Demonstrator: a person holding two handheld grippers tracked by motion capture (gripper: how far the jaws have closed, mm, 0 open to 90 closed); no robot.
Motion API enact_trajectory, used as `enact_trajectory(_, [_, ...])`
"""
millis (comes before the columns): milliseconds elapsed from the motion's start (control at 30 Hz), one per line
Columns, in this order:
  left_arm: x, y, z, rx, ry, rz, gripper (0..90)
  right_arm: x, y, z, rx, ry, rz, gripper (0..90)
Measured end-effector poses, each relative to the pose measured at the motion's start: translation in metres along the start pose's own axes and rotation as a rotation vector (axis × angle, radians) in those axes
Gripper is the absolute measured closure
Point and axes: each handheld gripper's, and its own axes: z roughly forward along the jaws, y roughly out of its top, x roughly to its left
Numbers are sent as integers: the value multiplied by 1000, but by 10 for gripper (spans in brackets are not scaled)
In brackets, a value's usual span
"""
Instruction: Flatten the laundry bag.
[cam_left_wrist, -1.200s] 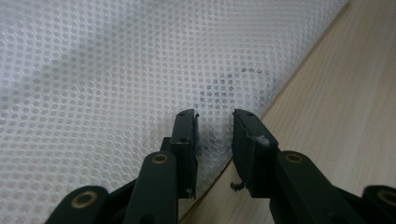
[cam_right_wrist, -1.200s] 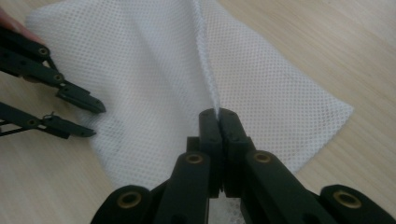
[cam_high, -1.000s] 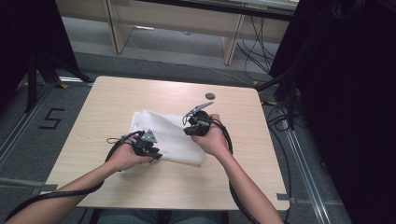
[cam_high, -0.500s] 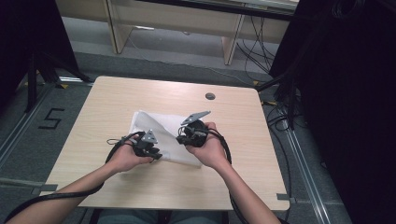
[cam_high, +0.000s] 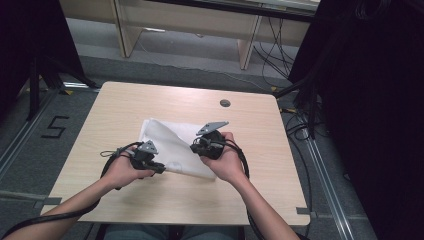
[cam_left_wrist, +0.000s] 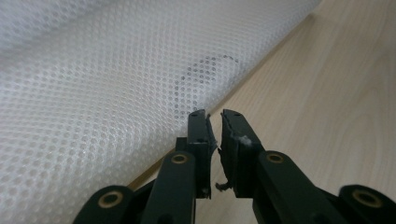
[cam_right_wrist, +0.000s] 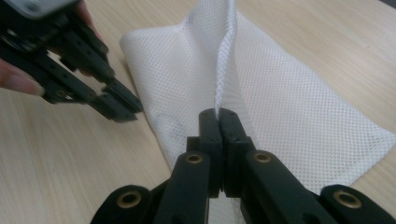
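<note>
From the high view, a white mesh cloth (cam_high: 172, 145) lies flat near the middle of the table (cam_high: 125, 105), with the left tongs (cam_high: 159, 168) at its near edge and the right tongs (cam_high: 196, 146) over its near right part, each in a hand.

In the left gripper view, the left tongs (cam_left_wrist: 215, 122) stand a narrow gap apart and hold nothing; their tips sit just at the cloth's (cam_left_wrist: 93, 79) edge where it meets the table (cam_left_wrist: 327, 84). The fine netting looks thin, light and limp, so it would likely sag and slide rather than keep a shape.

In the right gripper view, the right tongs (cam_right_wrist: 218, 116) are closed on a pinched fold of the cloth (cam_right_wrist: 280, 98), which rises as a soft ridge from their tips. A hem or a corner seems the surest place to grip, since a pinch in the middle gathers only one loose layer.
</note>
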Motion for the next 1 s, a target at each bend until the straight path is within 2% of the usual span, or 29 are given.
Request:
enact_trajectory(33, [2,0,1,23,7,17,826,1,1,-2,-6,2,6,900])
enact_trajectory(67, [3,0,2,27,11,12,838,3,1,-4,-7,-2,27,900])
enact_trajectory(100, [3,0,3,42,16,16,857,5,3,-8,-15,6,23,900])
enact_trajectory(133, [2,-1,6,35,16,-1,857,5,3,-8,-15,6,23,900])
enact_trajectory(167, [3,-1,8,53,28,6,871,7,4,-11,-30,14,12,900])
enact_trajectory(233, [4,-1,8,55,27,6,874,9,4,-11,-47,15,15,900])
enact_trajectory(333, [6,-1,9,58,38,-17,876,15,6,-14,-48,42,-11,900])
enact_trajectory(367, [7,-1,10,48,43,-15,876,18,6,-14,-52,44,-6,900])
enact_trajectory(400, [7,-1,11,44,42,-18,874,20,6,-14,-53,52,-26,900])
enact_trajectory(533, [7,-1,11,36,46,-28,864,30,6,-16,-54,63,-55,900])
enact_trajectory(567, [6,-2,15,-31,47,-78,862,32,5,-17,-65,65,-58,900])
enact_trajectory(600, [7,-1,14,-35,44,-92,859,33,5,-19,-44,77,-59,900])
enact_trajectory(633, [9,-1,13,-32,42,-83,858,35,2,-21,-41,84,-70,900])
enact_trajectory(667, [9,-1,14,-48,51,-105,858,35,2,-21,-41,84,-70,900])
enact_trajectory(733, [11,-2,13,-46,54,-100,858,37,-2,-21,-48,75,-87,900])
enact_trajectory(800, [12,-2,11,-40,56,-92,858,38,-7,-22,-15,83,-87,900])
enact_trajectory(833, [12,-2,10,-34,56,-81,857,38,-10,-22,-16,82,-90,900])
enact_trajectory(900, [11,-3,6,-52,58,-99,852,38,-14,-23,-10,89,-88,900])
enact_trajectory(933, [12,-6,-3,-45,62,-91,847,38,-17,-24,-5,103,-98,900])
enact_trajectory(967, [12,-6,-3,-45,62,-91,844,38,-17,-24,-5,103,-98,900])
enact_trajectory(1000, [14,-9,-12,-44,68,-83,844,39,-19,-24,0,102,-84,900])
